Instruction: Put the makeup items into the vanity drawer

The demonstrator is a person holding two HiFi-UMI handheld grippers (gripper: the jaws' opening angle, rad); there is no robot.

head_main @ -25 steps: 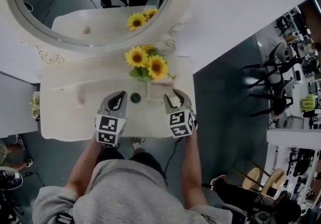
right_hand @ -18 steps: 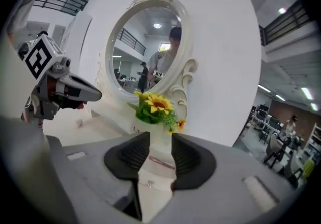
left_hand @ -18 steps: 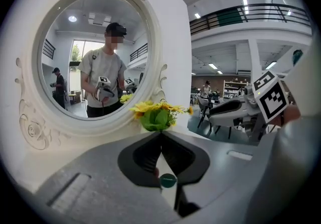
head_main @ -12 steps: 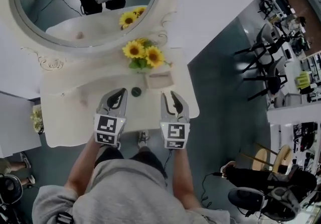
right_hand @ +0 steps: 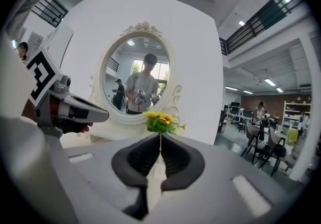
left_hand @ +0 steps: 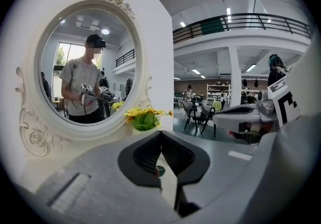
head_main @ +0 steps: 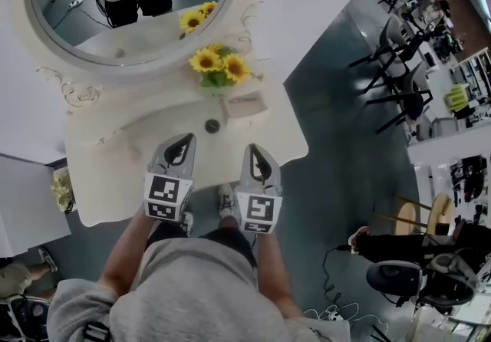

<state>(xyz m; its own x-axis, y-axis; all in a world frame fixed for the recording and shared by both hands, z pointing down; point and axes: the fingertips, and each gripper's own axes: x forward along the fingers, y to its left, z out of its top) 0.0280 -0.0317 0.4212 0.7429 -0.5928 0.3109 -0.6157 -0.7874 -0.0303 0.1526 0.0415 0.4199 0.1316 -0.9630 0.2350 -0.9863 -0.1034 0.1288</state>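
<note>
Ribbed left claw [head_main: 186, 139] sits together, right claw [head_main: 254, 149] closing empty, at scalloped cream vanity [head_main: 107, 172].

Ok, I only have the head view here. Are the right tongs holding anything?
Observer: No. The right gripper view shows the right tongs closing, tips meeting, with nothing between them.
Operator: And the left tongs?
Observer: The left gripper view shows the left tongs shut and empty. The small dark round item on the vanity top shows through the gap below their tips.
Operator: Anything high up that I'm missing?
Observer: The left gripper view shows a balcony railing running above the room beyond the vanity.
</note>
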